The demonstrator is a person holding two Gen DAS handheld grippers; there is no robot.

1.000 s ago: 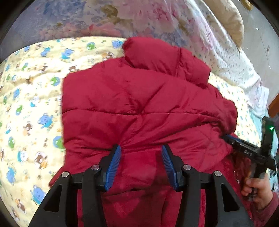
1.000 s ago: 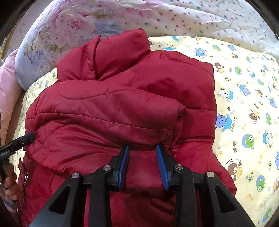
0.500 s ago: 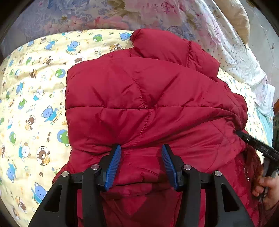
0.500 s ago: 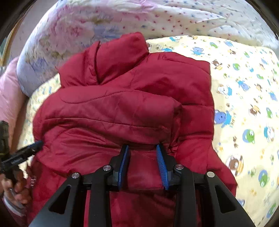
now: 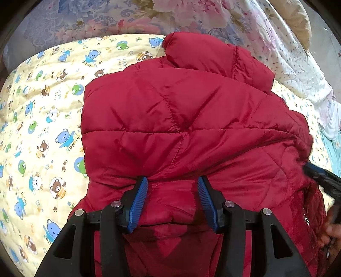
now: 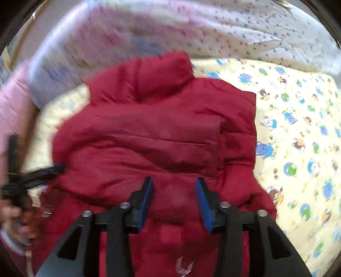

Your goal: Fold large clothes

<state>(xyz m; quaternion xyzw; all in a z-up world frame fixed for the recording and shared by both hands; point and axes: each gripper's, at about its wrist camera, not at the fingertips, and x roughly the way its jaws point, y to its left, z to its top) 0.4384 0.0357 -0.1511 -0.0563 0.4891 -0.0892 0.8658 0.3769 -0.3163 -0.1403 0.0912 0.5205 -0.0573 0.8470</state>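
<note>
Your left gripper [image 5: 172, 200] has its blue pads spread with a fold of the red padded jacket's [image 5: 191, 119] near hem bunched between them; the pads look pressed into the fabric, so you appear to be gripping it loosely. The jacket lies on the yellow bear-print quilt [image 5: 42, 127], collar pointing away from you toward the floral bedding [image 5: 191, 17]. Compared with a second ago, the jacket fills more of the left view and its collar sits lower, so you have lifted the hem and carried it forward. That suggests the bottom-to-collar fold is under way, not finished. Your right gripper [image 6: 174, 200] likewise straddles bunched hem fabric. Its view, sharp half a second ago, is now blurred: that hand is moving fast.
</note>
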